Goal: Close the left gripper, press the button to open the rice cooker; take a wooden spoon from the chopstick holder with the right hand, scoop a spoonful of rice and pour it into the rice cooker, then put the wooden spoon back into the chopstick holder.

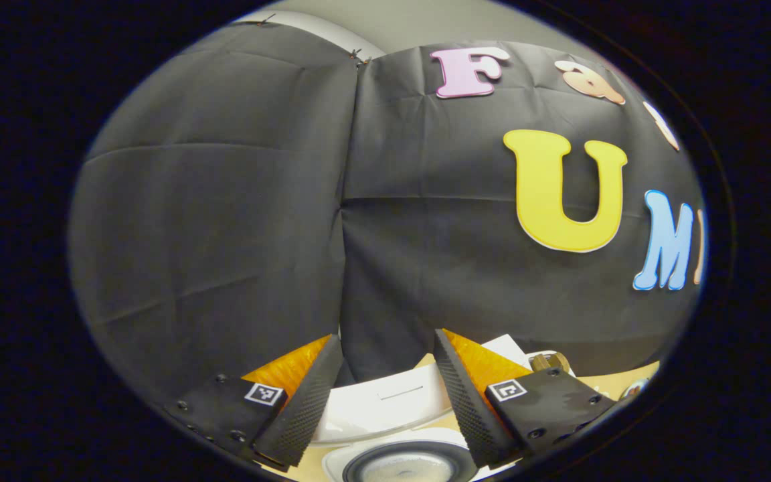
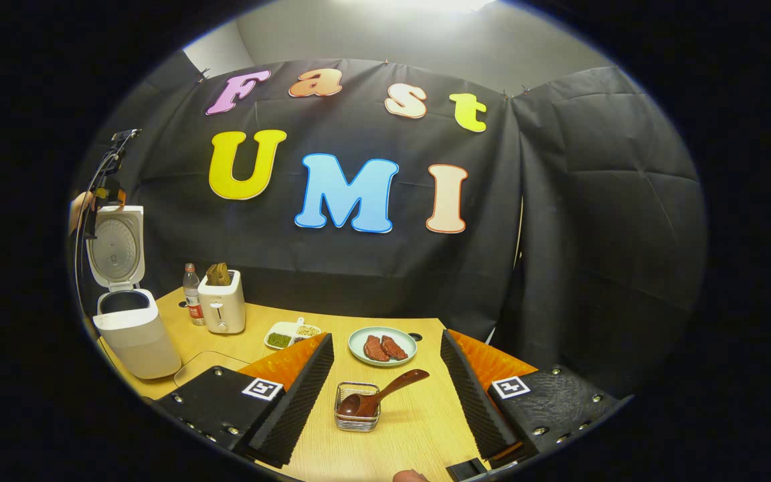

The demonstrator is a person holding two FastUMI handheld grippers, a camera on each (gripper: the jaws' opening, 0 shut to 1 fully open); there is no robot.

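Right gripper [image 2: 385, 395] fingers spread wide, empty, above wooden spoon [image 2: 380, 395].

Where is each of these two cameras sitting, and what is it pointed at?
Left gripper view: rides on the left claw, above the open rice cooker, facing the cloth wall; its open fingers show.
Right gripper view: rides on the right claw, looking across the table at the wooden spoon; open fingers show.
Shared: the rice cooker.
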